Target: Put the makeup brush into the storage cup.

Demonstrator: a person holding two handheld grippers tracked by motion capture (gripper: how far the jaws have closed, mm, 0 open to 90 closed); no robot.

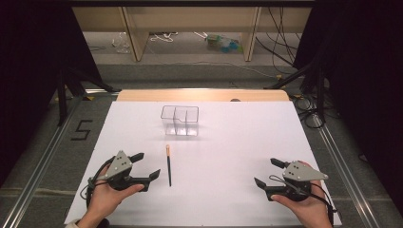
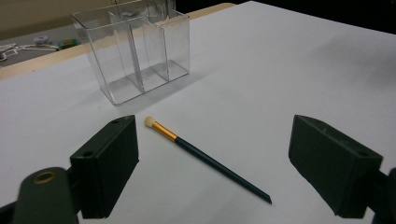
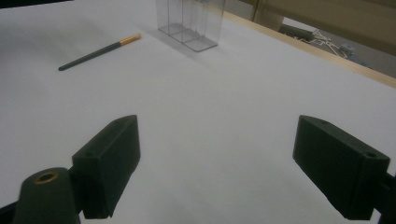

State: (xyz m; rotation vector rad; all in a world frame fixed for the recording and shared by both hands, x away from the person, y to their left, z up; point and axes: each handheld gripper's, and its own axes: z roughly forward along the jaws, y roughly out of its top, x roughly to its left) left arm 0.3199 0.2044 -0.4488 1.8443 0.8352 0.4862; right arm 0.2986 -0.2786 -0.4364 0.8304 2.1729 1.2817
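Right, I see a slim dark brush (image 1: pixel 168 166) with a gold ferrule and pale round tip lying flat on the smooth white sheet (image 1: pixel 228 142), just beside my left gripper (image 1: pixel 145 166), whose blocky black jaws stand wide apart, holding nothing. Right gripper (image 1: pixel 268 173) sits well off toward the sheet's other side, jaws also spread and bare. Beyond the brush stands a clear, hard-walled organizer (image 1: pixel 179 120) with upright dividers; open sheet lies all round it.
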